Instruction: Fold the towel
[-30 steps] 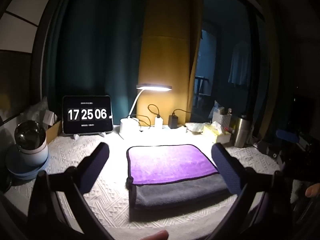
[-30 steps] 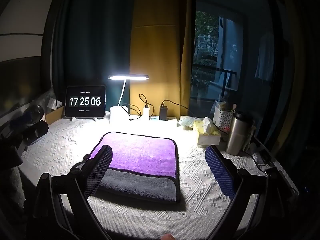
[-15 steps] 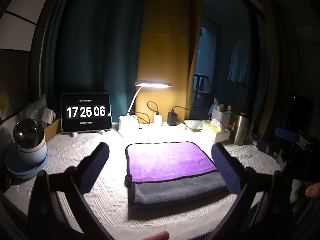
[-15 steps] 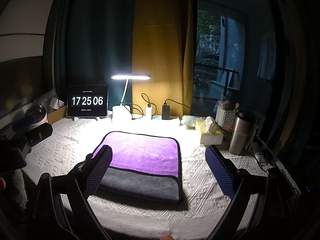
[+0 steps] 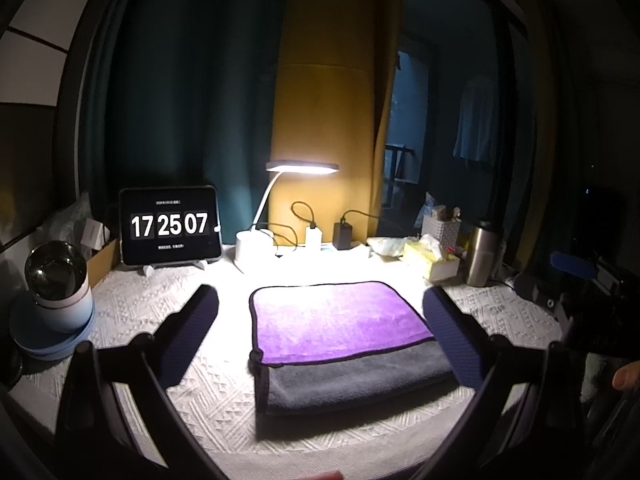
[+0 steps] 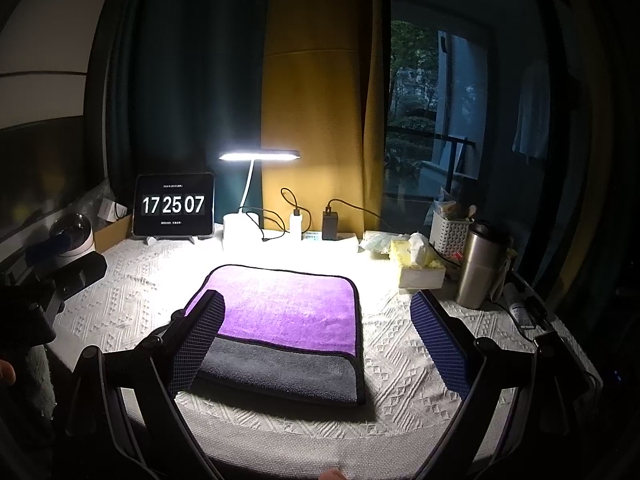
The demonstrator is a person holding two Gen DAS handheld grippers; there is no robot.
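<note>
A folded towel (image 5: 340, 324), purple on top with a grey layer showing at its near edge, lies flat on the white textured tablecloth (image 5: 152, 304). It also shows in the right wrist view (image 6: 288, 312). My left gripper (image 5: 320, 320) is open and empty, held above the near side of the towel. My right gripper (image 6: 316, 324) is open and empty, with its left finger over the towel's near left corner. Neither gripper touches the towel.
At the back stand a tablet clock (image 5: 170, 226), a lit desk lamp (image 5: 302, 168), chargers (image 5: 342, 234), a tissue box (image 5: 430, 258), a white basket (image 6: 450, 232) and a steel flask (image 6: 482, 264). A round device (image 5: 56, 280) sits at the left.
Both grippers have drawn back and risen slightly, so the towel sits a little lower and farther in view. The towel has not moved. The clock went from 06 to 07.
</note>
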